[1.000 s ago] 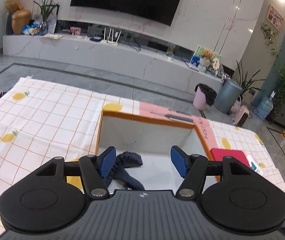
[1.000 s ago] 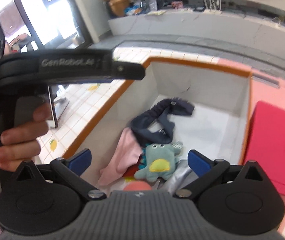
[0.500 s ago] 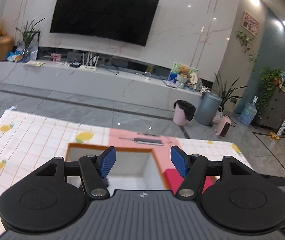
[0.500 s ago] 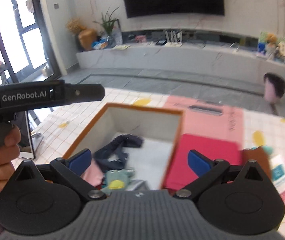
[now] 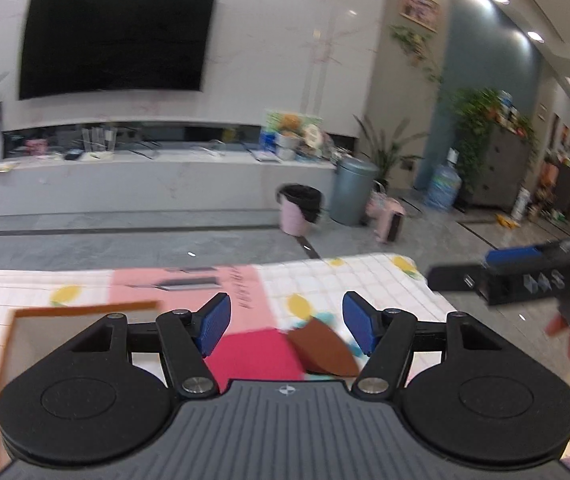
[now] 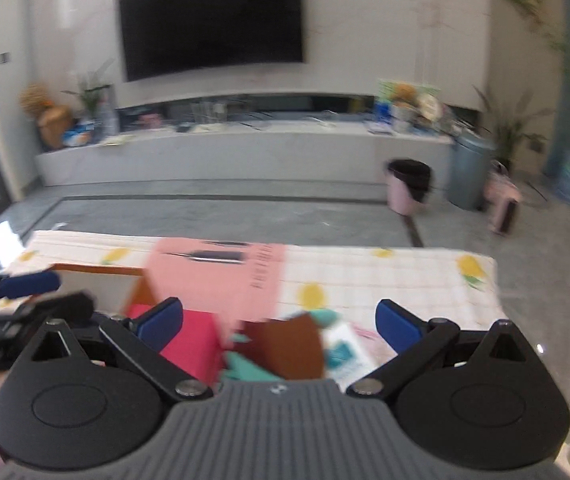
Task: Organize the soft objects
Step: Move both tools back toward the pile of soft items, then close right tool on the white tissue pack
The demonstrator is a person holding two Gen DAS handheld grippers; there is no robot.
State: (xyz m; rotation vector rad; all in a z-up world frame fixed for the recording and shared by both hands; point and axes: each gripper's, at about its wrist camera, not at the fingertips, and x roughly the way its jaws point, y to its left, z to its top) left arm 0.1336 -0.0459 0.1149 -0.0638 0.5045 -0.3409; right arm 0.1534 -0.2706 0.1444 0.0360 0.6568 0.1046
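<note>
Beyond the table's [image 6: 405, 276] far edge at 12 o'clock lies bare floor [image 6: 245, 212]. Left gripper [image 5: 286, 326] and right gripper [image 6: 279, 324] both gape, released, holding nothing. At 10 o'clock the box [image 5: 85, 307] shows only its rim, contents hidden. Brown cloth [image 6: 285, 346] lies beside the red pad [image 5: 253, 354], between the fingers.

Both wrist views look level and forward from just above the near tabletop [image 5: 365, 276] toward the TV [image 6: 213, 20] wall. Left view sits further left; both share the red pad [image 5: 253, 354], brown piece [image 6: 285, 348], and the room beyond.
</note>
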